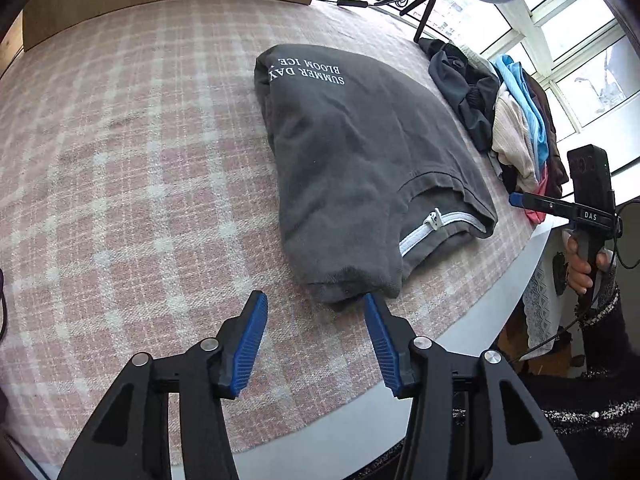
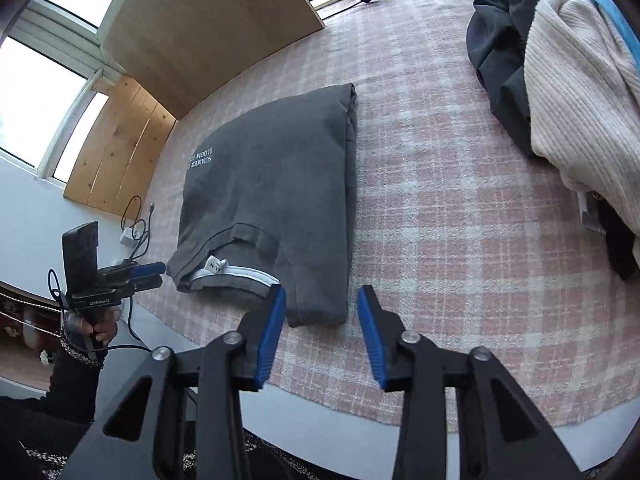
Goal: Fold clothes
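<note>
Grey zip sweatshirt (image 1: 360, 152), printed "SUMMER DAY BLOOM ICE", lies folded into a compact oblong on the pink plaid cloth (image 1: 140, 160) covering the desk. Long axis runs from the near desk edge toward the far window side; print at the far end, white zipper (image 1: 432, 228) and hem at the near end.

Left gripper (image 1: 316, 300): released, jaws wide, nothing between them, hovering at the near edge with its right fingertip just at the sweatshirt's near corner. Garment lies ahead and slightly right of it.

Right gripper (image 2: 322, 294): also released and empty, jaws straddling the sweatshirt's near right corner from above the near desk edge; contact with the fabric can't be confirmed. Garment stretches ahead and left.

In the other camera each gripper's jaws read nearly together, but the own-wrist views clearly show a gap.

Both grippers sit at the near short end, about equally close, left on the zipper side.

Heap of unfolded clothes (image 2: 560, 80) (dark, cream knit, blue) sits at the right side of the desk, well apart from the sweatshirt and nearer the right gripper.

Judgement: fits either one more fold, near end carried along the long axis, or a finished fold just let go.
</note>
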`<state>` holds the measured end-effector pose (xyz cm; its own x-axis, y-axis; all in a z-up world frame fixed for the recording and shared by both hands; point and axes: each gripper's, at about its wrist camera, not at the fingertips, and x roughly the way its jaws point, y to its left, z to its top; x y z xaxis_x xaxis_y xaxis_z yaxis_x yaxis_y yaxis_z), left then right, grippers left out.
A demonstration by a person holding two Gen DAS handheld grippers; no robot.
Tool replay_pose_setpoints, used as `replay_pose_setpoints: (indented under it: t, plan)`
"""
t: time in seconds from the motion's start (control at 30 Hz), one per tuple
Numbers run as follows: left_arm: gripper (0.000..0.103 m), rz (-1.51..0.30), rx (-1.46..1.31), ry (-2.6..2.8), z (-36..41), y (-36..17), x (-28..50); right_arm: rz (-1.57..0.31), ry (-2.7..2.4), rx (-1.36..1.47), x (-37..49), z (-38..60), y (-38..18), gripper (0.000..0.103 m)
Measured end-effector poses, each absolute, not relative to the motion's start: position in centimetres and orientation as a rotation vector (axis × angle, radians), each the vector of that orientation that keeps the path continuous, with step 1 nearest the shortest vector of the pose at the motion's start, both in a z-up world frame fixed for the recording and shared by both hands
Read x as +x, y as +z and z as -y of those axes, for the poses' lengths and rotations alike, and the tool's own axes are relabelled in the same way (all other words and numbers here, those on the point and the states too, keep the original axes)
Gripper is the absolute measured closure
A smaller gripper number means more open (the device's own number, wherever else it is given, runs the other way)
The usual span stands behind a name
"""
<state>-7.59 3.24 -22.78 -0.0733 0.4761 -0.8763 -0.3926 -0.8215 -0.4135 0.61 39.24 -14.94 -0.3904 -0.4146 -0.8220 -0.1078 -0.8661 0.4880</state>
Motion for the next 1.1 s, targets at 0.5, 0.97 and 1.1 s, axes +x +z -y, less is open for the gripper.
replay_pose_setpoints:
  t: [0.5,0.97,1.1]
  plan:
    - [0.081,0.09,-1.589,1.936,-0.8,-21.9,-8.4,0.336,-2.49,1.672,-3.5,-35.0,-11.7,0.095]
    - [0.081,-0.266,-1.214,1.89,-5.1,-22.3,-23.9,0.147,-2.329,1.533,-10.9,-16.5,-13.7,0.058]
    - [0.081,-0.411,-1.153,1.784,-7.3,-23.1,-24.7,0.032,-2.327,1.599,-11.6,-13.8,-15.8,0.057]
